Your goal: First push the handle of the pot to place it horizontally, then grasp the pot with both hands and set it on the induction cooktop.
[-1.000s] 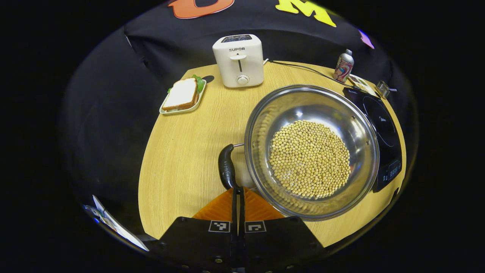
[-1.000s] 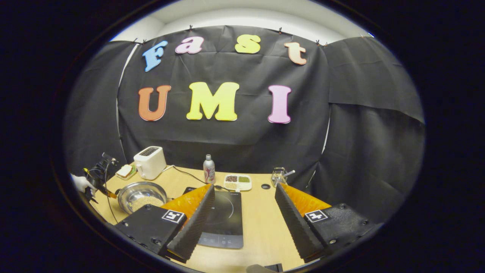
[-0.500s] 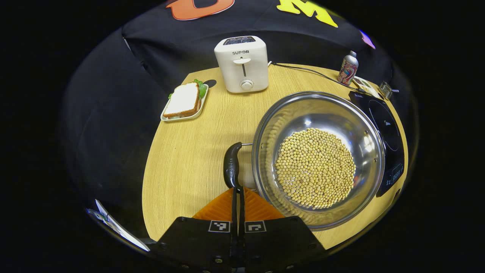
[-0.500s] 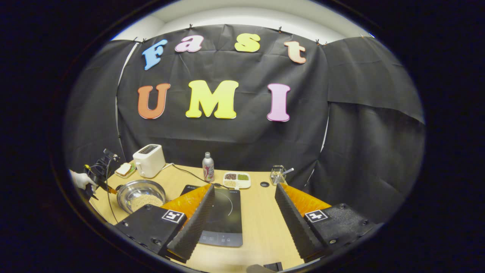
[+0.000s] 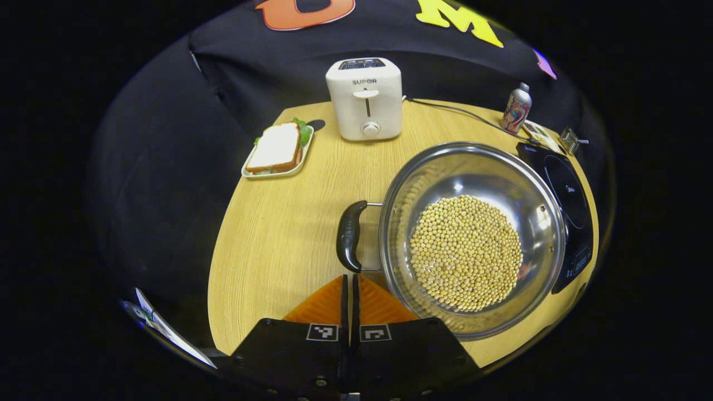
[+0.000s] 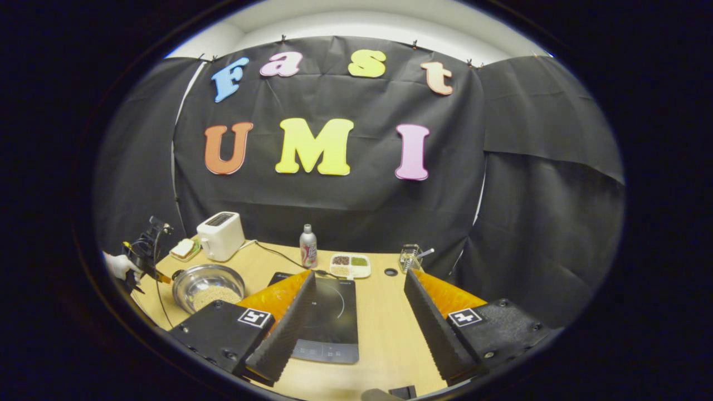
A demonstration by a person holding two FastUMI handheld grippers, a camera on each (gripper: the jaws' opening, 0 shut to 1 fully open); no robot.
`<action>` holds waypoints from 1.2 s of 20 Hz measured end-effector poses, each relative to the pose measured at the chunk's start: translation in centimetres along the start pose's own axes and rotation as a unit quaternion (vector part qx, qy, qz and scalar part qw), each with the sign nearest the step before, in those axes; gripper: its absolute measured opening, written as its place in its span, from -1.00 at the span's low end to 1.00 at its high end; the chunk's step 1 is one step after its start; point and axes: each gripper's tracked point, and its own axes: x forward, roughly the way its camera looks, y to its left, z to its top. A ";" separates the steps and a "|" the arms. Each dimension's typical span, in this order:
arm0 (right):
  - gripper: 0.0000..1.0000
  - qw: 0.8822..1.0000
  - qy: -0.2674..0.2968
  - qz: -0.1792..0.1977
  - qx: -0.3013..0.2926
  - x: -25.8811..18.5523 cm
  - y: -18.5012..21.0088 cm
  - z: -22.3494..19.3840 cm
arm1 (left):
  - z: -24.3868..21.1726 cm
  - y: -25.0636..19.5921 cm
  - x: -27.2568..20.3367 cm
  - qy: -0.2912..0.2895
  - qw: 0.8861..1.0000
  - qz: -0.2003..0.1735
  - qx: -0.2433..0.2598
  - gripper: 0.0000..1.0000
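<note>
Presently logged: pot [image 5: 473,239] of beans, centre right of left gripper view, on table [image 5: 267,234] beside induction cooktop [image 5: 565,200] at right edge; handle [image 5: 350,236] centre frame, just above left gripper [image 5: 350,284], clenched, empty, apparently just short of handle. Right gripper [image 6: 359,312], lower centre of right gripper view, spread wide above cooktop, grasping nothing. Risks: closed tips slipping off rounded handle; hard shove sliding pot into cooktop; tilt spilling beans.

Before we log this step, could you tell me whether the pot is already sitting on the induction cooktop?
No, in the left gripper view the pot rests on the wooden table, with the induction cooktop lying beside it.
</note>
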 end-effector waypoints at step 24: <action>0.93 0.956 0.224 0.190 0.025 12.0 24.4 -14.4 | 4.8 -1.2 -0.9 -0.098 0.995 -0.024 0.012 0.94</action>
